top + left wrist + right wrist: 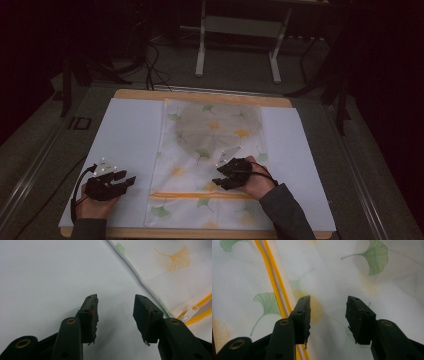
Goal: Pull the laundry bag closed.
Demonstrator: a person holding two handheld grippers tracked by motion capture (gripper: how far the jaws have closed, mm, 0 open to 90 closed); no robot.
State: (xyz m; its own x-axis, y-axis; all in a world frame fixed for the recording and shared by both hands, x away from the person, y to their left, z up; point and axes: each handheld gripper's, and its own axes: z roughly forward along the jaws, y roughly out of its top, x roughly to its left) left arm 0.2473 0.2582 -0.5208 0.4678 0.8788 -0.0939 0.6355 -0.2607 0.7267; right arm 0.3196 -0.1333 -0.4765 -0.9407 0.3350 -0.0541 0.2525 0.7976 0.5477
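High view: a white sheet (125, 135) covers the wooden tabletop (200, 95), and on it lies a thin pouch (210, 165) printed with green and orange ginkgo leaves, an orange zipper (200, 195) running left to right near its near edge. The left hand-held gripper (125, 178) rests on the sheet, left of the pouch and apart from it, jaws spread and empty. The right hand-held gripper (220, 176) hangs over the pouch's near half, just beyond the zipper, jaws apart.

Left gripper view: the left hand-held gripper (116, 312) stands wide open over bare white sheet (50, 277). The pouch (175, 277) edge crosses the upper right, with the zipper (200, 312) and its white pull tab (190, 311) beside the right jaw.

Right gripper view: the right hand-held gripper (328, 312) is open over the pouch (337, 272), nothing between the jaws; the zipper (273, 282) passes left of them.

No brand, label or writing is readable anywhere.
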